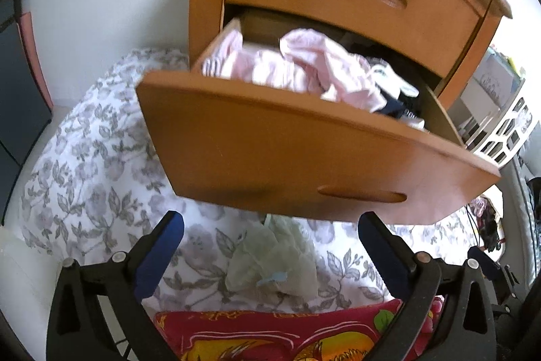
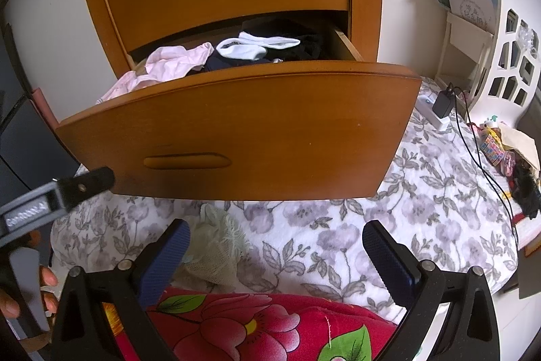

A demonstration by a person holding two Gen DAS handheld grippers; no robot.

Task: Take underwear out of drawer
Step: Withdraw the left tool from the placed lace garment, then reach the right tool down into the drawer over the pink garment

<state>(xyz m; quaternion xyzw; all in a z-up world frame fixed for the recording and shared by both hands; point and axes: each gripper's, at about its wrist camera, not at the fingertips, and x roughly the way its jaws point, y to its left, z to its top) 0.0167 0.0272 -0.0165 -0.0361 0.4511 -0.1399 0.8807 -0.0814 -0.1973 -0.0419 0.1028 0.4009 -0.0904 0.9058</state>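
Drawers: two, curved orange wood; lower drawer (image 2: 236,124) pulled out.
Underwear (image 1: 274,263): one, pale lacy mesh, crumpled on floral bed (image 2: 422,192).
Left tongs (image 1: 270,246): released, empty.
Right tongs (image 2: 275,256): released, empty.

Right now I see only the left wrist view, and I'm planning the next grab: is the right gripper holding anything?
Observer: No. The right gripper is open, with nothing between its fingers; only the floral bedspread lies below it.
Operator: The right end of the drawer is a blur for me. What's on top there?
Observer: In the drawer, a white sock lies on top of dark clothes.
Operator: Anything on the bed to the right that I should avoid?
Observer: A black charger is plugged into a white power strip, and its cable trails across the bedspread.
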